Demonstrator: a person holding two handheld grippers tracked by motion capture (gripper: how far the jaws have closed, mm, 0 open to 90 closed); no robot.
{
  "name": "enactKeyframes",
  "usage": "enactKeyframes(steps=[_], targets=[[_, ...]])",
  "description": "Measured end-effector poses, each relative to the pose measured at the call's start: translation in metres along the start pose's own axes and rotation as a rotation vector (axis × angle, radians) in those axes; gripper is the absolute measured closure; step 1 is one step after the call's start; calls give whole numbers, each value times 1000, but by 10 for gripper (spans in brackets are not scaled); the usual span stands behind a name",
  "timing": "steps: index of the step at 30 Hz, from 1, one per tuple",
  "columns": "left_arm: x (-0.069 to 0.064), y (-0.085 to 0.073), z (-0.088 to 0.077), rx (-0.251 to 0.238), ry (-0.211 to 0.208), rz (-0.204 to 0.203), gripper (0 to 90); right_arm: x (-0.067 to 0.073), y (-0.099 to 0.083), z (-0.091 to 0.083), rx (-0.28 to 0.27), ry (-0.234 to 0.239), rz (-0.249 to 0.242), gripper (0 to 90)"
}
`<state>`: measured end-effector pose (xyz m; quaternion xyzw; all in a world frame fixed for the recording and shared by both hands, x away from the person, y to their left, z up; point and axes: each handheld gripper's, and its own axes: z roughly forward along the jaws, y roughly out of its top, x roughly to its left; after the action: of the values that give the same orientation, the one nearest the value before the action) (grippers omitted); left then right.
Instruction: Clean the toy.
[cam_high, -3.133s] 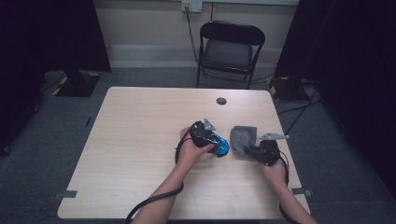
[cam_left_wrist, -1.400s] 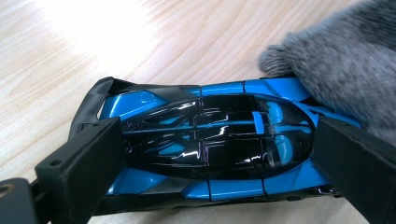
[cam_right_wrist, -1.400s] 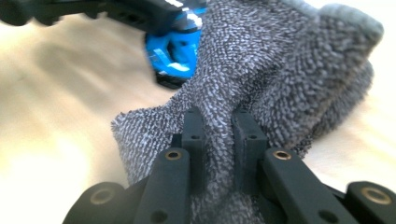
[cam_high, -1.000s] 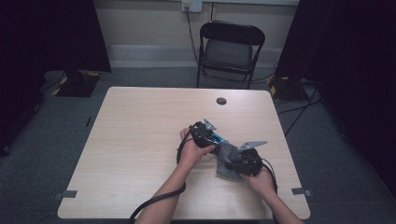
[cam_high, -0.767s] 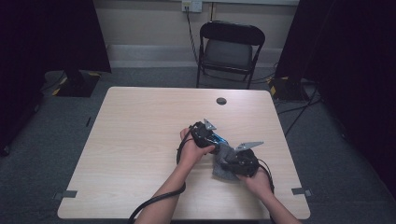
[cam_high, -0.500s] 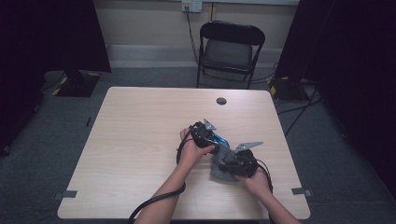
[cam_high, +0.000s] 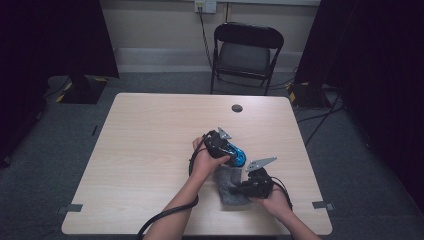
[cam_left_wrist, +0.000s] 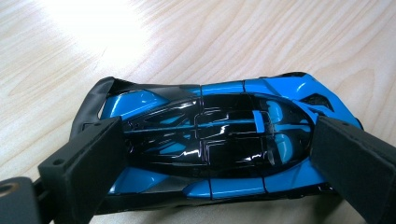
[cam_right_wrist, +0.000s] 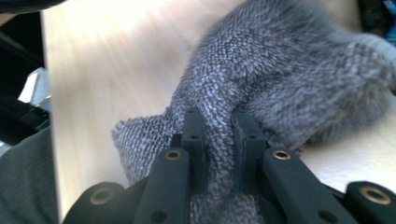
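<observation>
A glossy blue and black toy car (cam_left_wrist: 219, 140) lies on the pale wood table (cam_high: 145, 150). My left gripper (cam_left_wrist: 219, 163) clasps it, one jaw pressed on each end; from above the car (cam_high: 237, 154) pokes out of that gripper (cam_high: 227, 150) near the table's middle. A grey terry cloth (cam_right_wrist: 280, 79) is bunched up, a fold of it pinched between the jaws of my right gripper (cam_right_wrist: 218, 135). Seen from above, the cloth (cam_high: 227, 187) lies just in front of the car, with the right gripper (cam_high: 239, 190) on its right side.
A small dark round disc (cam_high: 237, 108) sits near the table's far edge. A black folding chair (cam_high: 245, 50) stands behind the table. Cables trail from both grippers toward the near edge.
My right gripper has dragged the grey cloth leftward and toward the near edge, closer under the car. The left gripper and the car have stayed put.
</observation>
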<state>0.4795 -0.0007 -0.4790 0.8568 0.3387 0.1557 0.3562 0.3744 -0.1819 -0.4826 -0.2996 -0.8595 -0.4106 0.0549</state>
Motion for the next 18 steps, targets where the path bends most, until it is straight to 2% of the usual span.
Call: enactKeyframes(steps=[4,6,11,12,18], targets=[[0,0,0,-2,0,0,35,5,-2,-6,6,13,-21,777],[0,0,0,-2,0,0,35,5,-4,-11,7,4,-29,777],[0,-1,0,-7,-1,2,37,-1,-9,-28,-10,-15,-12,777],[1,0,0,-3,-2,2,37,-9,-13,-43,-34,-40,8,775],[0,-1,0,-4,-2,3,38,-25,-16,-68,-88,-112,60,774]])
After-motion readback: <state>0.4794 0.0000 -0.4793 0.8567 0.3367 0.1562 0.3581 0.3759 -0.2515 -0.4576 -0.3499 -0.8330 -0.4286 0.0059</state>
